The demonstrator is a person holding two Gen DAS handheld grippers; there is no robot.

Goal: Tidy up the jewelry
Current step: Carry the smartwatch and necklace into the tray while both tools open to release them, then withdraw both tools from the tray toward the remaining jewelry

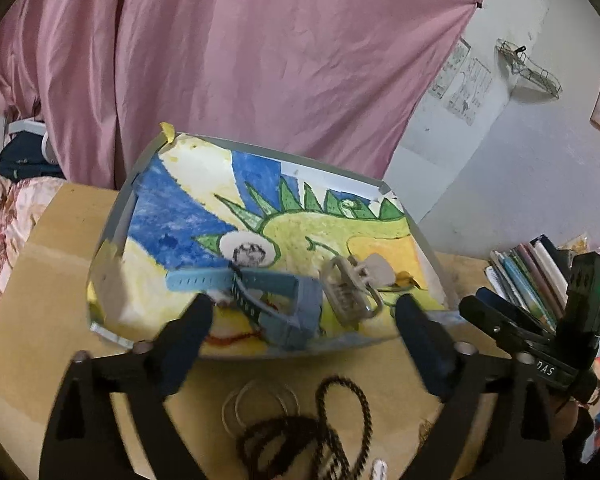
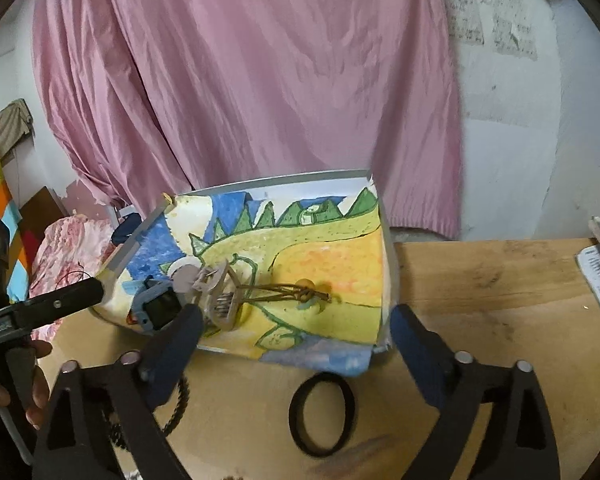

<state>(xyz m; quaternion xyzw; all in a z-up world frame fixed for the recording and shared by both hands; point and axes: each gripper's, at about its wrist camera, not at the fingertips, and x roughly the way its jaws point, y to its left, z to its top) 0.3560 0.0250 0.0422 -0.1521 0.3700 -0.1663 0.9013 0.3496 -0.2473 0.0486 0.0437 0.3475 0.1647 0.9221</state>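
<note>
While both claws hang wide open and empty over the surface's near edge, your right claw [image 2: 296,320] is nearer the flat black oval band [image 2: 322,414], which lies just below it outside the shallow grey tray [image 2: 388,248] lined with a dinosaur painting

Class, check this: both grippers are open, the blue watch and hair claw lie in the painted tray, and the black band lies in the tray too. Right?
Not quite. The black band lies on the wooden table, outside the tray, as the right wrist view shows. The rest stands.
</note>
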